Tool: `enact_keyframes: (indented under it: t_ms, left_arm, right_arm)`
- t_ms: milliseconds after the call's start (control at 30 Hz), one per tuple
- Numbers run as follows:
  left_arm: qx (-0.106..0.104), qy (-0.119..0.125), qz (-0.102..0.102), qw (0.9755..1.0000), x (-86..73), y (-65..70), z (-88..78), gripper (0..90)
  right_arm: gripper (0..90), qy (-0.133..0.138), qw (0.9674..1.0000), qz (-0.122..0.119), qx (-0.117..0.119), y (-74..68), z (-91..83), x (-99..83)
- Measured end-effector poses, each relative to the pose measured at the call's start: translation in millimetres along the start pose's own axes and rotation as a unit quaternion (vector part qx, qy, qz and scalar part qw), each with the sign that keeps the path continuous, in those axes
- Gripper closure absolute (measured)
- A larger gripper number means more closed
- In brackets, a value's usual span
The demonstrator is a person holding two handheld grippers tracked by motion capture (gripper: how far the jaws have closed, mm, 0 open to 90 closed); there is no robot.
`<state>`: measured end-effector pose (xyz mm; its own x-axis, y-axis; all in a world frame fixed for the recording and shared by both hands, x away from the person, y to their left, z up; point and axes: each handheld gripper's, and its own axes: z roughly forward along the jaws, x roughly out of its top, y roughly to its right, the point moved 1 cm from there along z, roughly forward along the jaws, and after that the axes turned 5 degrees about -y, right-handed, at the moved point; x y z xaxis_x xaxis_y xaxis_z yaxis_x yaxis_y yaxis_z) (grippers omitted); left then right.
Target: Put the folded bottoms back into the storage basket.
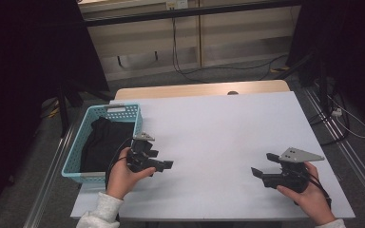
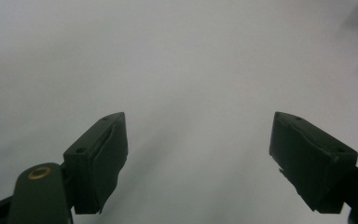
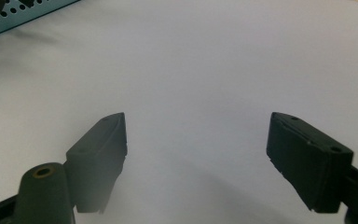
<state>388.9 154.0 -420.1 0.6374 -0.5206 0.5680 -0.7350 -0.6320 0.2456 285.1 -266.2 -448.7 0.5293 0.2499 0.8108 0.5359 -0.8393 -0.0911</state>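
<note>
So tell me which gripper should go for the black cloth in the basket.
Left, probably. The left gripper is open and sits right beside the blue basket holding the black cloth; the right gripper, also open, is across the table.

Table [image 1: 218,128]: smooth matt white top, light wood showing along its far edge. Basket [image 1: 76,159]: light blue perforated plastic, slight sheen. Cloth [image 1: 102,142] in it: black, soft, matt fabric. Left tongs [image 1: 164,159] and right tongs [image 1: 261,164]: matt black plastic bodies, dull rubbery pads [image 2: 109,163], a brass-coloured rivet, grey metal plate on top.
</note>
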Motion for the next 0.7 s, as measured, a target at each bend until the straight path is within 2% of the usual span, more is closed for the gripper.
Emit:
enact_keyframes:
  t_ms: [267, 500, 700]
  left_arm:
    - [-0.005, 0.005, 0.001, 1.0, -8.4, 0.3, 4.8, 18.1]
    - [-0.009, 0.02, -0.002, 0.9998, -14.8, -3.0, 1.4, 17.5]
    - [-0.009, 0.019, -0.001, 0.9998, -19.1, -4.5, 1.1, 17.2]
  right_arm:
    - [19.5, -0.002, 1.0, -0.005, 0.0, -1.3, 0.7, 0.0]
    - [19.5, -0.005, 1.0, -0.008, -0.001, -1.7, 1.6, -0.6]
    - [19.4, -0.006, 0.9999, -0.012, 0.0, -2.7, 1.5, -0.9]
